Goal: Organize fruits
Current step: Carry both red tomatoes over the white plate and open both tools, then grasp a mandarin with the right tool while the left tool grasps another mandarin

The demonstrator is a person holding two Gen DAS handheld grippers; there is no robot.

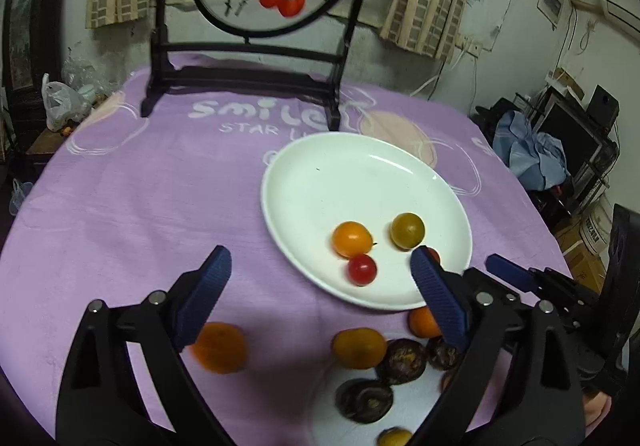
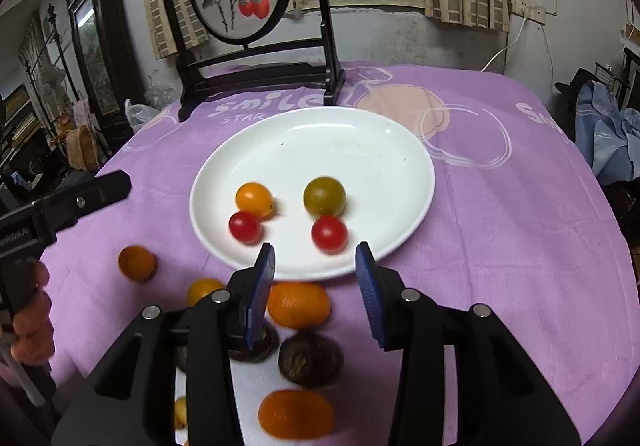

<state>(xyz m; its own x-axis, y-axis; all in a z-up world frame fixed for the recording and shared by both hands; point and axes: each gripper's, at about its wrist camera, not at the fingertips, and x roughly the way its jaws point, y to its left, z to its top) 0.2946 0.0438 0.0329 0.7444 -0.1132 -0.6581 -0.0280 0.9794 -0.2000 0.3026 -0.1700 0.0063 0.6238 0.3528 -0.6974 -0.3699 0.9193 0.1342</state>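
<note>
The left hand-held gripper [image 1: 320, 278] stands with its jaws spread wide and nothing between them; bare purple cloth [image 1: 140, 205] lies under the gap and ahead of its left finger, open all the way to the dark wooden stand [image 1: 244, 85] at the far side of the counter. Its right fingertip overlaps the near rim of the white plate [image 1: 320, 165]. Just ahead of that finger sit an orange tomato [image 1: 352, 239], a red tomato [image 1: 362, 270] and a green-brown one [image 1: 407, 230]. A blurred orange fruit [image 1: 220, 352] lies on the cloth just below its left finger.

The right hand-held gripper [image 2: 316, 266] is partly open and empty, its tips over the plate's near rim [image 2: 320, 274]. A second red tomato [image 2: 329, 234] rests just ahead of the gap, close to that rim. The far half of the plate is bare. Behind the tips lie loose pieces: an orange kumquat [image 2: 298, 304], a dark brown mushroom-like piece [image 2: 310, 358] and another orange fruit [image 2: 296, 414], crowded together. To its right the cloth runs clear to the counter's edge [image 2: 624, 246]
</note>
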